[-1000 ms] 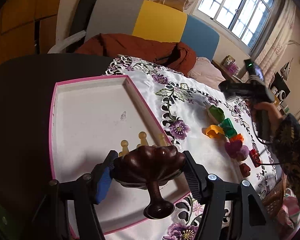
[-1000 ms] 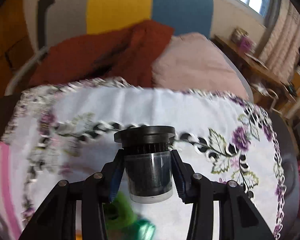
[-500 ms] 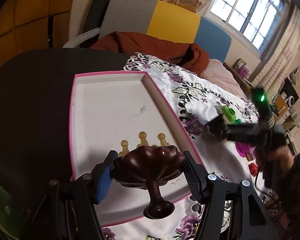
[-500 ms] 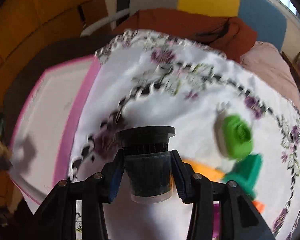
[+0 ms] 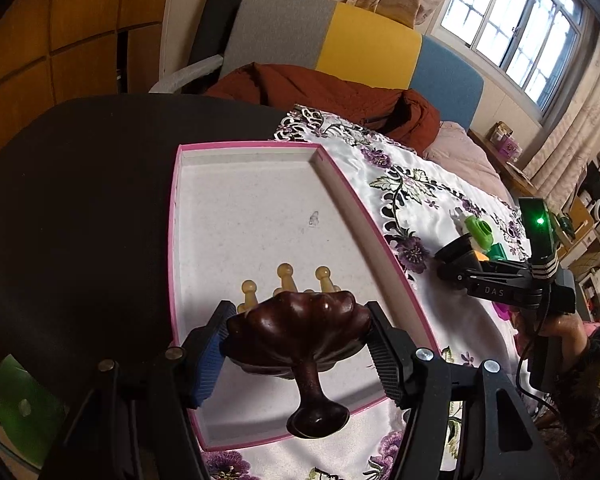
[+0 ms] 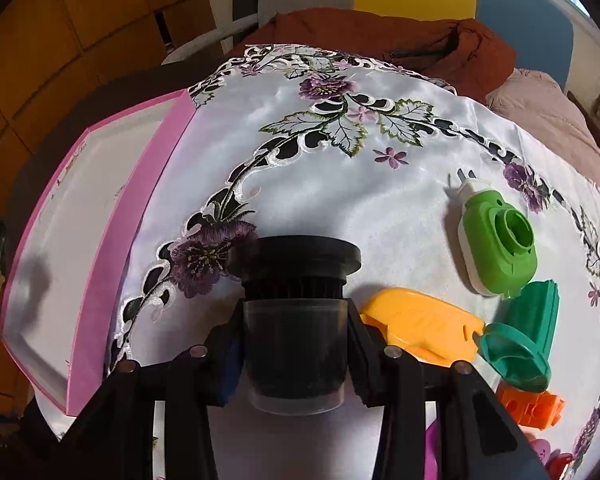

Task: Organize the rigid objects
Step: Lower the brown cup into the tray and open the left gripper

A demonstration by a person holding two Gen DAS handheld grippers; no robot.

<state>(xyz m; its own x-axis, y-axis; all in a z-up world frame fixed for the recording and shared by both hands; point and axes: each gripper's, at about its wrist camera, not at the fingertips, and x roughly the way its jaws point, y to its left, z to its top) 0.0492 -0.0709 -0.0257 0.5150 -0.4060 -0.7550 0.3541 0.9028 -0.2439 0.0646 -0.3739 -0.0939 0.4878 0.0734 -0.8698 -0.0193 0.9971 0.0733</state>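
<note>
Since a second ago the right gripper (image 6: pixel 296 344) has swung from above the far side of the cloth down toward the pink tray, and it now shows in the left view (image 5: pixel 460 264) low over the cloth beside the tray's right wall. Its jaws are clamped on a smooth black canister (image 6: pixel 296 320) with a wide flat cap and a ribbed neck, its clear base toward the camera. Nearest in the left view, the left gripper (image 5: pixel 296 344) has kept its place over the tray, its ribbed pads pressed on a glossy dark wooden dish (image 5: pixel 300 328) with a scalloped rim and a turned stem.

Just beyond the dish stand pale yellow pegs (image 5: pixel 284 276) with round heads, on the speckled white floor of the tray (image 5: pixel 172 240), which has a pink rim. "DAS" is printed on the right gripper's arm.

Farther right, on the shiny white cloth (image 6: pixel 340 184) embroidered with purple flowers, lie an orange plastic piece (image 6: pixel 420 328), a teal ridged piece (image 6: pixel 520 344) and a green plug-in device (image 6: pixel 496 248), close together.
</note>
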